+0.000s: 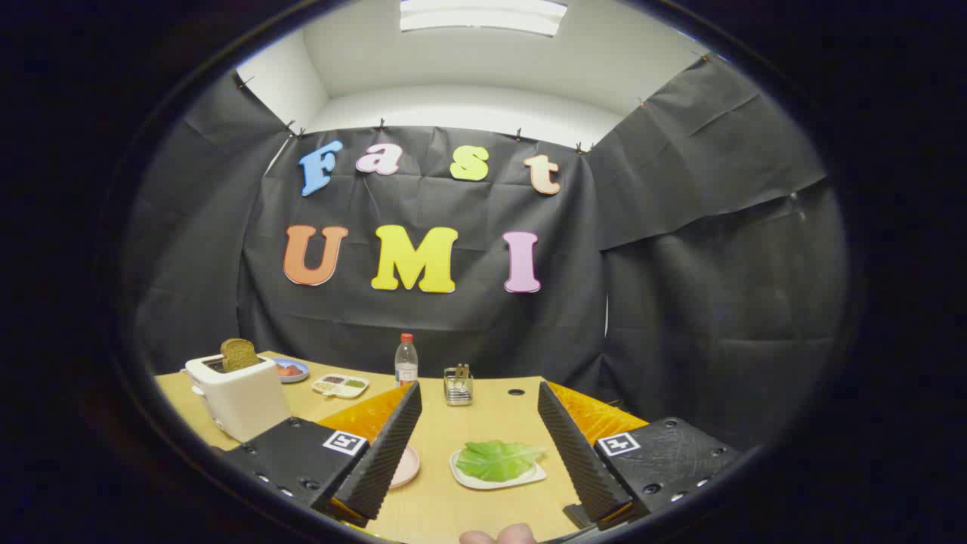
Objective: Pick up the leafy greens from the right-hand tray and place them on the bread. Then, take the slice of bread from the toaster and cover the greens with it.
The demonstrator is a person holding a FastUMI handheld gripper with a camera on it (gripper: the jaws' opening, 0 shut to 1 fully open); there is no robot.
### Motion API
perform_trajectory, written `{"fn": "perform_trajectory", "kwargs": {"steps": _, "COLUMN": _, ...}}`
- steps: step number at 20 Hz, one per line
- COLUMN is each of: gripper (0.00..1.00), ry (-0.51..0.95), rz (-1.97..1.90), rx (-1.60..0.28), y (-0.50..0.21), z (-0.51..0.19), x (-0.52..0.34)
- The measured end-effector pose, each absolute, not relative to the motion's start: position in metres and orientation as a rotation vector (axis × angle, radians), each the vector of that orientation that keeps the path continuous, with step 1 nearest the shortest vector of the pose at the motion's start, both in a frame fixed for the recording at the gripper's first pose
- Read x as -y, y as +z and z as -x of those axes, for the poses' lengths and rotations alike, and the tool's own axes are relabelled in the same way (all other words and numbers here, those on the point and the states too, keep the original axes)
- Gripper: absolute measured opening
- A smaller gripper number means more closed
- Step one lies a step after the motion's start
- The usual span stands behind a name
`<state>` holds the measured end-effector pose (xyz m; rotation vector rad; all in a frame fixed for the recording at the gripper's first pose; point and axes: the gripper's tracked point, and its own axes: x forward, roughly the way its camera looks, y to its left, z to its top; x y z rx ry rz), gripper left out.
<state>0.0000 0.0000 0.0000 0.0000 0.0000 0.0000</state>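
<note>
**Between the fingers, greens untouched — approach not yet begun**

On the wooden table (pixel 483 499): leafy greens (pixel 498 459) lying flat on a white tray (pixel 462 474), just ahead of the gripper (pixel 480 400) and between its two fingers (pixel 389 446). Fingers spread wide apart, holding nothing, raised clear of tray and leaf. Part of a hand at the near end, below the tray.

Left of the tray, half hidden behind the left finger: a pink plate (pixel 406 466). Cannot tell whether bread lies on it. Further left, well apart from the tray: white toaster (pixel 238 397) with a slice of bread (pixel 239 353) standing up out of its slot. Beyond, along the far side of the table: a small blue dish (pixel 293 369), a divided dish (pixel 341 386), a water bottle (pixel 406 360), a wire holder (pixel 458 385).

Judged stage: first step, pick of the greens still to be made.

Risks from here:
- Leaf thin and flat against the tray — fingers closing too high likely to miss it; too low, likely to scrape or catch the tray rim and drag or tip the tray.
- Grip on one edge only: leaf may tear, fold, or slip out in transfer.
- Target hidden behind the left finger — placement leftward made partly blind, so greens may land off the bread or on the table.
- Later reach for the toaster slice: slice upright and narrow, fingers may knock it or nudge the toaster if badly aligned with it.
</note>
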Motion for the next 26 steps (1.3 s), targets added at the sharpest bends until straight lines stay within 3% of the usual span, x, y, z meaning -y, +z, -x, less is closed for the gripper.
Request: {"fn": "perform_trajectory", "kwargs": {"steps": 26, "gripper": 0.95, "ry": 0.02, "rz": 0.013, "rx": -0.035, "y": 0.0009, "z": -0.0105, "x": 0.0019}}
